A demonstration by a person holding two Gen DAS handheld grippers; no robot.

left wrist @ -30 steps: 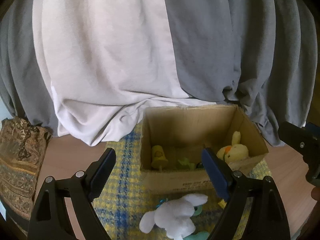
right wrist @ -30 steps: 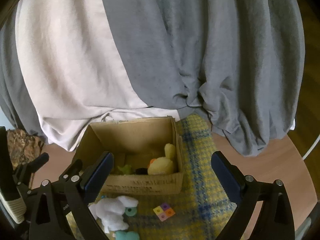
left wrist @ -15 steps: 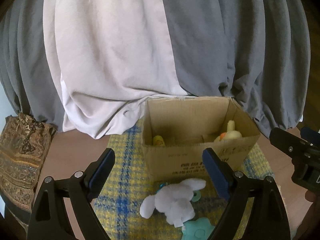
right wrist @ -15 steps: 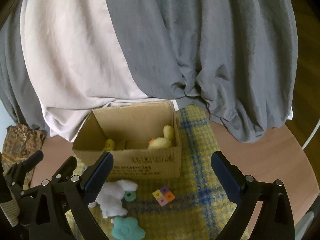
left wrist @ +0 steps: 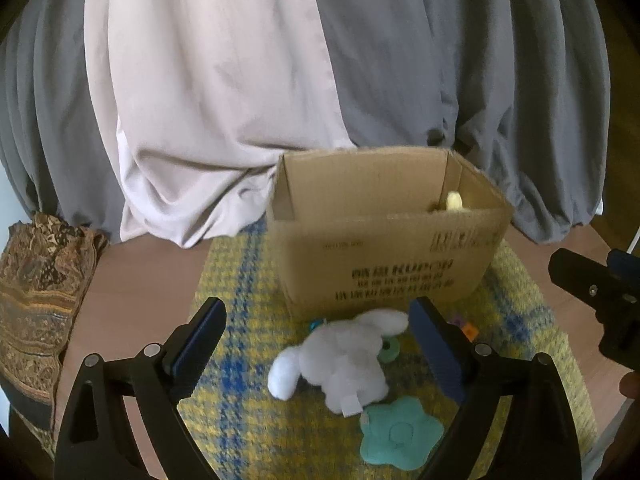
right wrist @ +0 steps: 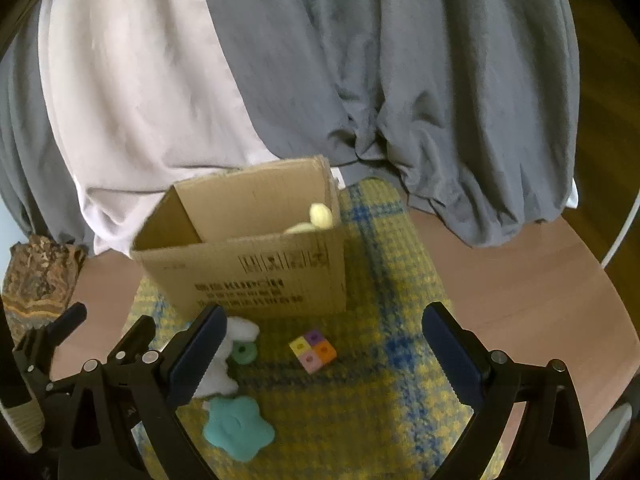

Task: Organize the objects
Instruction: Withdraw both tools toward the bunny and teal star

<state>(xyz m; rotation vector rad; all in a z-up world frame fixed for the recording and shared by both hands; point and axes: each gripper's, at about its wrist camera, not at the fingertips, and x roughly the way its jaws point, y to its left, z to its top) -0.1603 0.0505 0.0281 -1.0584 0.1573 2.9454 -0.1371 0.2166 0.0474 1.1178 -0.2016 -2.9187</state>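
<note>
Toys lie low in frame on a plaid mat before one cardboard box (left wrist: 384,264): one white plush rabbit (left wrist: 340,364), one teal flower (left wrist: 400,434), one green ring (right wrist: 244,352), one four-colour block (right wrist: 313,350). Left tool (left wrist: 316,344), jaws just widening, brackets the rabbit; best lowered straight, squeezing its body. Right tool (right wrist: 320,354) gapes wide, empty.

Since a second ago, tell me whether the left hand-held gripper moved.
Yes. The left hand-held gripper dropped lower and backed away from the cardboard box, whose inside is now mostly hidden.
</note>
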